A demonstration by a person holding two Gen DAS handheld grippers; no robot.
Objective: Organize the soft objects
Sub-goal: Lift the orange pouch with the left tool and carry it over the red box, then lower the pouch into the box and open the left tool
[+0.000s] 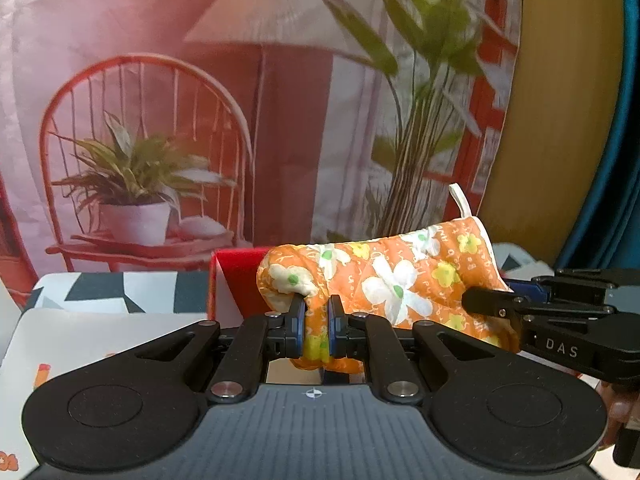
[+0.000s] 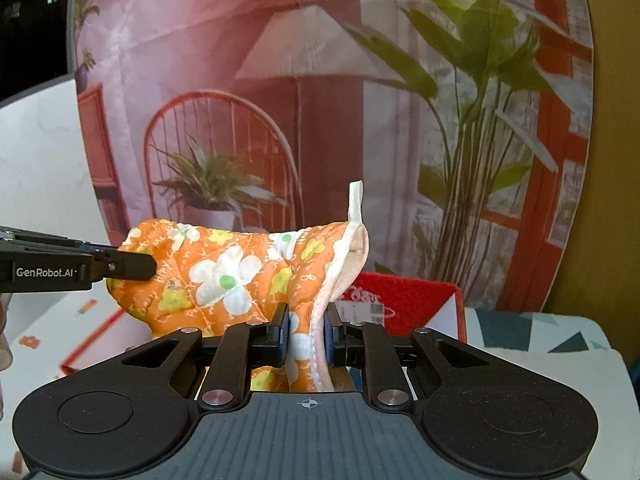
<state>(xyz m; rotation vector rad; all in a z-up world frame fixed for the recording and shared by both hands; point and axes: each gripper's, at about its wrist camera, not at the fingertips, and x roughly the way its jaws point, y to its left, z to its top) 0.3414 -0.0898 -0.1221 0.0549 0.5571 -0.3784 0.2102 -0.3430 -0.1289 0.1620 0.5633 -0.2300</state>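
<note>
One orange floral oven mitt [image 1: 384, 276], held off the table between two grippers, white hanging loop [image 2: 355, 200] pointing to 12 o'clock. Left gripper [image 1: 317, 328] clamped on the rounded fingertip end; right gripper [image 2: 307, 336] clamped on the white-trimmed cuff. One red box [image 2: 408, 300] under the mitt, at 2 o'clock in the right view, perhaps open. One patterned tablecloth [image 1: 104, 292] beneath. One printed backdrop [image 1: 200, 100] behind: one chair, one lamp, two plants.

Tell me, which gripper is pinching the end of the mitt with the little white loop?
The right gripper. It pinches the oven mitt at its white-trimmed open end below the loop; the left gripper pinches the rounded closed end.
</note>
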